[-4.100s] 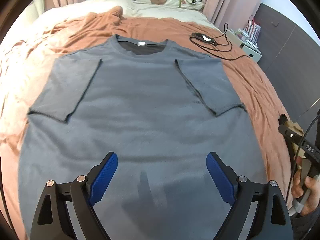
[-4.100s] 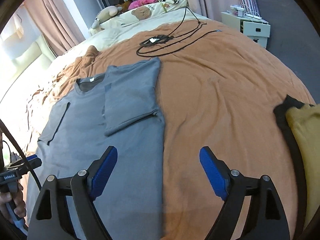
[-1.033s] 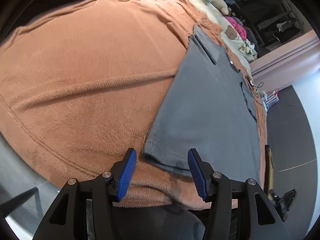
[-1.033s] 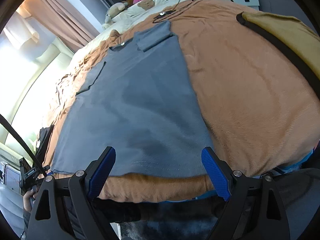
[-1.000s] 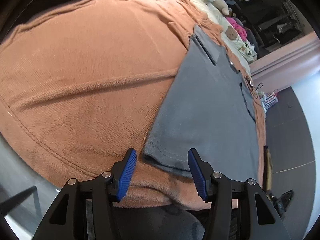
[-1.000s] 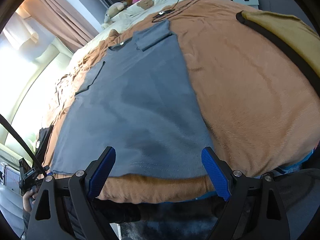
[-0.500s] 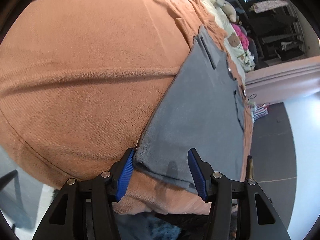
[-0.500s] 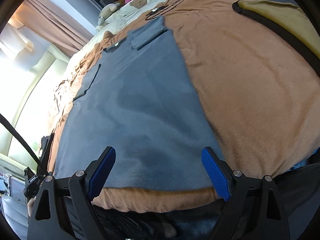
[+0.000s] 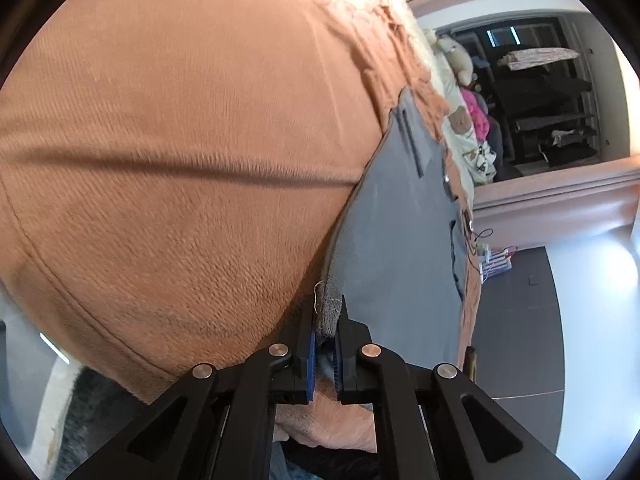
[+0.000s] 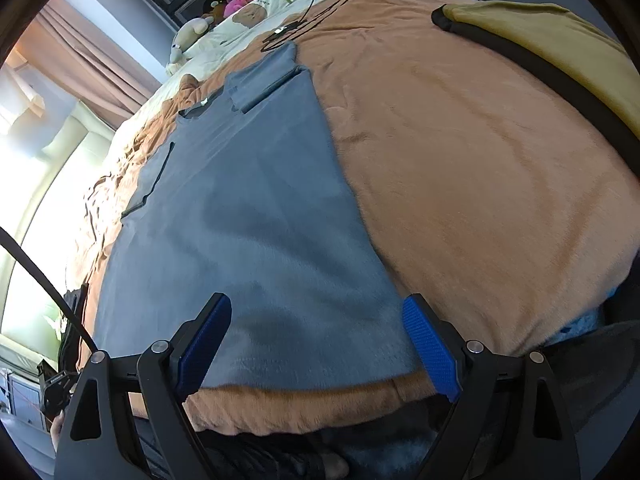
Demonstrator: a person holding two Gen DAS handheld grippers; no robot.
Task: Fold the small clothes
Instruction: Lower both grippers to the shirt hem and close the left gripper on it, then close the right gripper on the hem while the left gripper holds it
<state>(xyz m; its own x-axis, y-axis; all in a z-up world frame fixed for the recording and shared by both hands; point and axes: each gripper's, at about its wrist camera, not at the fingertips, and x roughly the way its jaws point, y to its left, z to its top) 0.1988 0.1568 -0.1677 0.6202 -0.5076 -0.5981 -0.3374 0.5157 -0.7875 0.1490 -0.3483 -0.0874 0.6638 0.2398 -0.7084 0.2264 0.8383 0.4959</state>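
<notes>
While the grey short-sleeved cotton T-shirt (image 10: 248,232) lies flat on the fuzzy orange-brown blanket (image 10: 480,184) covering the bed, its sleeves turned inward, the left claw (image 9: 325,344) is pinched together on the shirt's near left hem corner, a small tuft of grey fabric standing up between its blue pads. The right claw (image 10: 320,344) hangs with its fingers wide apart, straddling the near right stretch of hem and gripping nothing.

The likeliest trouble, as I judge it, is an uneven fold: with only one corner held, lifting now would drag the shirt askew and wrinkle the body. The left pinch also looks shallow, so the corner could slip out, and it may have caught some blanket pile along with the hem.

Whether blanket is in fact caught cannot be made out; the pads hide the contact. The right hem corner sits close to the right pad, and whether they touch is unclear. A mustard-yellow garment with dark trim (image 10: 552,40) is cut off at the frame edge.
</notes>
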